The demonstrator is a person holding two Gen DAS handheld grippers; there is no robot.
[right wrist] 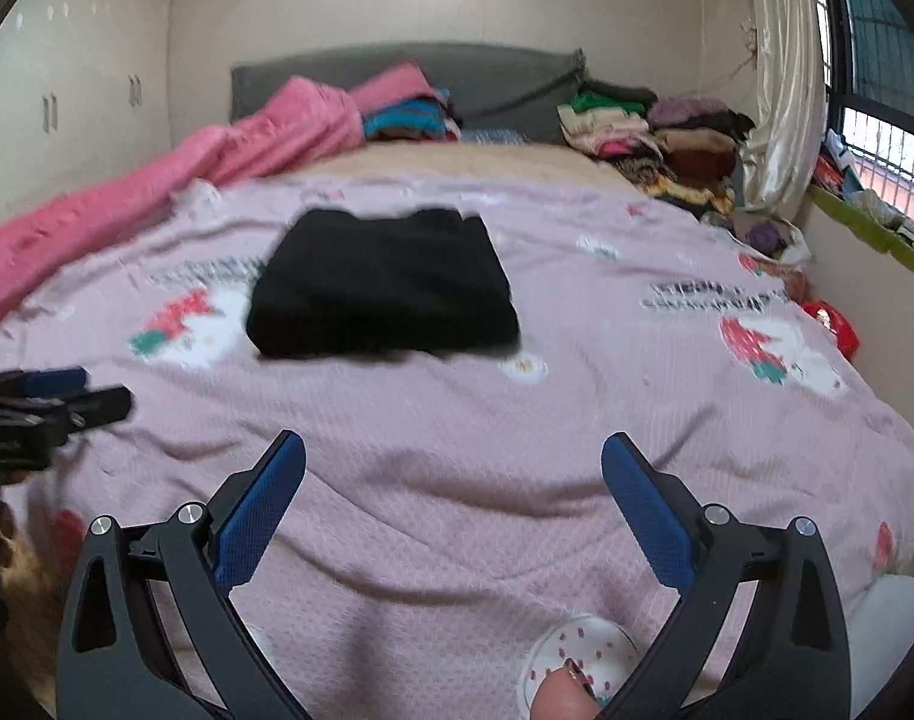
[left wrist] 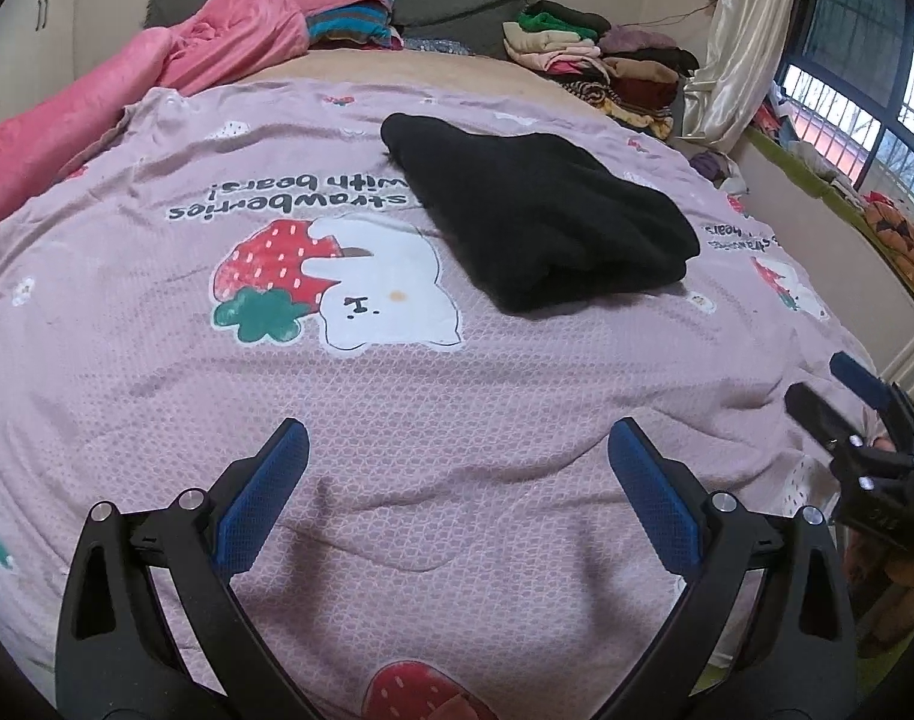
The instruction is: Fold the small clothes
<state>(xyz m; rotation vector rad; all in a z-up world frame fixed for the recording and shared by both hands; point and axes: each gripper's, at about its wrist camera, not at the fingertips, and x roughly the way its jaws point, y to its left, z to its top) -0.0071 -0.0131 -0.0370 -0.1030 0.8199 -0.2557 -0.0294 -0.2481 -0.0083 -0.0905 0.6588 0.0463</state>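
Hovering over the near edge of the pink strawberry bedspread (left wrist: 396, 420), we hold our left gripper (left wrist: 457, 480) and right gripper (right wrist: 453, 492) with fingers spread, empty; the folded black garment (left wrist: 535, 210) lies farther up the bed, well apart from both.

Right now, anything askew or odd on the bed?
Nothing serious. The black garment lies folded on the pink strawberry bedspread, clear of both open grippers, left and right. The bedspread is wrinkled near the front edge, and the right wrist view is motion-blurred, so fine detail there is unreliable.
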